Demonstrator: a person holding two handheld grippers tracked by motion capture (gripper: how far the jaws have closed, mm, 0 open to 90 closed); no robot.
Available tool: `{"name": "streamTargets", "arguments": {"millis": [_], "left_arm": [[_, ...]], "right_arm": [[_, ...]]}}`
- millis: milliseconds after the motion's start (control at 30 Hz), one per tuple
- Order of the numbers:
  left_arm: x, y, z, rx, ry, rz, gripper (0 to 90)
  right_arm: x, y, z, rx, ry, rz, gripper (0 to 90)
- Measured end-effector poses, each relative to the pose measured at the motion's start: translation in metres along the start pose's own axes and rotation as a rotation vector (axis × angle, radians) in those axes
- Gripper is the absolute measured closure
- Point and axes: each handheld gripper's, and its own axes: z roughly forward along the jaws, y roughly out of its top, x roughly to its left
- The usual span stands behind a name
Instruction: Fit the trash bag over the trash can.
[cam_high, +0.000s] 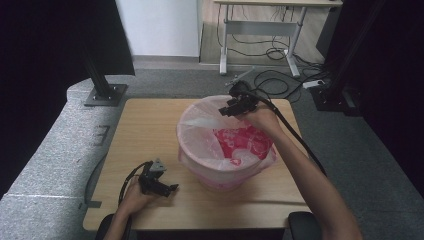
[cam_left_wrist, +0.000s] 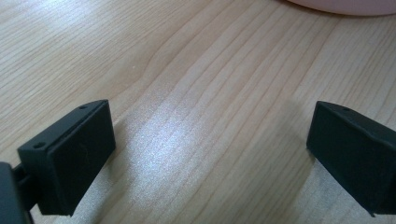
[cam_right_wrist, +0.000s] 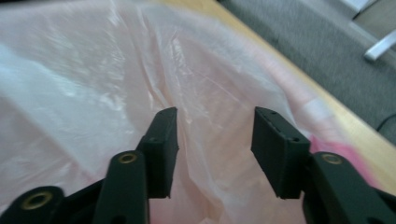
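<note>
While the pink bin stands upright, mouth up, both claws, right and left, are released.

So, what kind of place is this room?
Probably a lab or office workroom set up for recording: a small wooden table between black curtains, grey carpet, and a desk frame with loose cables behind.
</note>
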Motion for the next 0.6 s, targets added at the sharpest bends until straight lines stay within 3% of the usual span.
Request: {"name": "streamTargets", "arguments": {"millis": [133, 233, 367, 500, 600], "left_arm": [[0.000, 0.000, 0.000, 0.000, 0.000, 0.000, 0.6], [0.000, 0.000, 0.000, 0.000, 0.000, 0.001, 0.6], [0.000, 0.000, 0.000, 0.000, 0.000, 0.001, 0.6], [0.000, 0.000, 0.000, 0.000, 0.000, 0.000, 0.6], [0.000, 0.000, 0.000, 0.001, 0.000, 0.001, 0.4]], "right_arm": [[0.000, -0.008, 0.026, 0.062, -0.011, 0.028, 42.5], [0.003, -0.014, 0.038, 0.114, -0.017, 0.002, 41.3], [0.005, -0.009, 0.020, 0.067, -0.011, -0.004, 37.2], [0.019, 0.003, -0.004, 0.005, 0.010, -0.031, 37.3], [0.036, 0.009, 0.002, -0.001, 0.055, -0.065, 35.3]]}}
